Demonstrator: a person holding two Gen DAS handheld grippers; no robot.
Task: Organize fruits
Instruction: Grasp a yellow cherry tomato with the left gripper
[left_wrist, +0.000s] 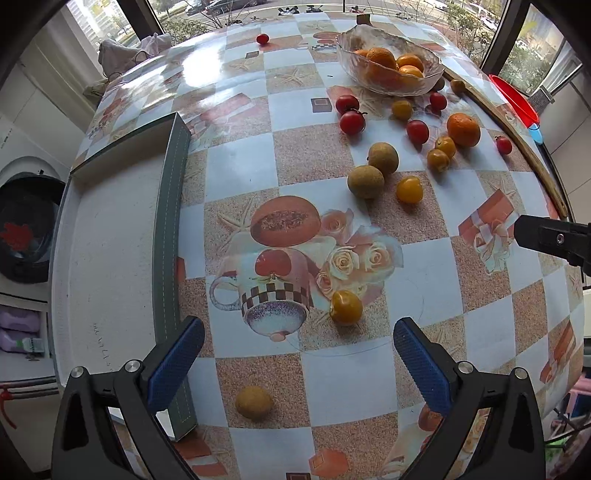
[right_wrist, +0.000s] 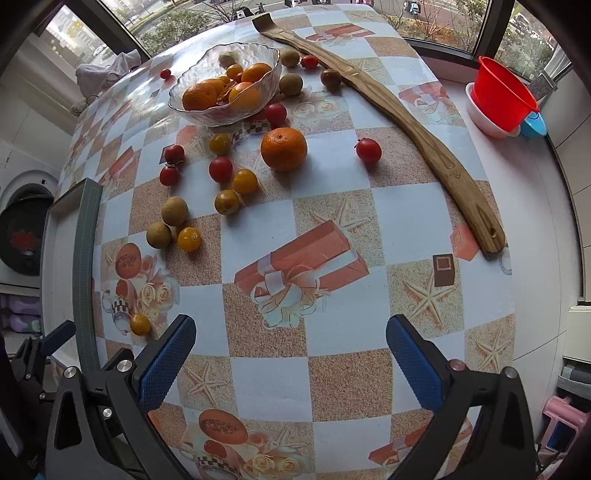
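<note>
A glass bowl (left_wrist: 388, 59) (right_wrist: 225, 85) holding oranges stands at the far side of the table. Loose fruit lies in front of it: a large orange (left_wrist: 463, 130) (right_wrist: 283, 148), red tomatoes (left_wrist: 352, 122) (right_wrist: 221, 169), yellow tomatoes (left_wrist: 409, 189) (right_wrist: 189, 239) and brown longans (left_wrist: 365, 181) (right_wrist: 174, 211). One yellow tomato (left_wrist: 345, 307) (right_wrist: 140, 324) lies just beyond my left gripper (left_wrist: 299, 350), which is open and empty. A brown fruit (left_wrist: 254, 402) lies between its fingers. My right gripper (right_wrist: 291, 350) is open and empty over bare tablecloth.
A white tray with a grey-green rim (left_wrist: 168, 236) (right_wrist: 84, 258) sits at the table's left. A long wooden stick (right_wrist: 406, 122) lies along the right side. A red cup in a white bowl (right_wrist: 500, 98) stands on the right sill. A lone red tomato (left_wrist: 262, 38) lies far back.
</note>
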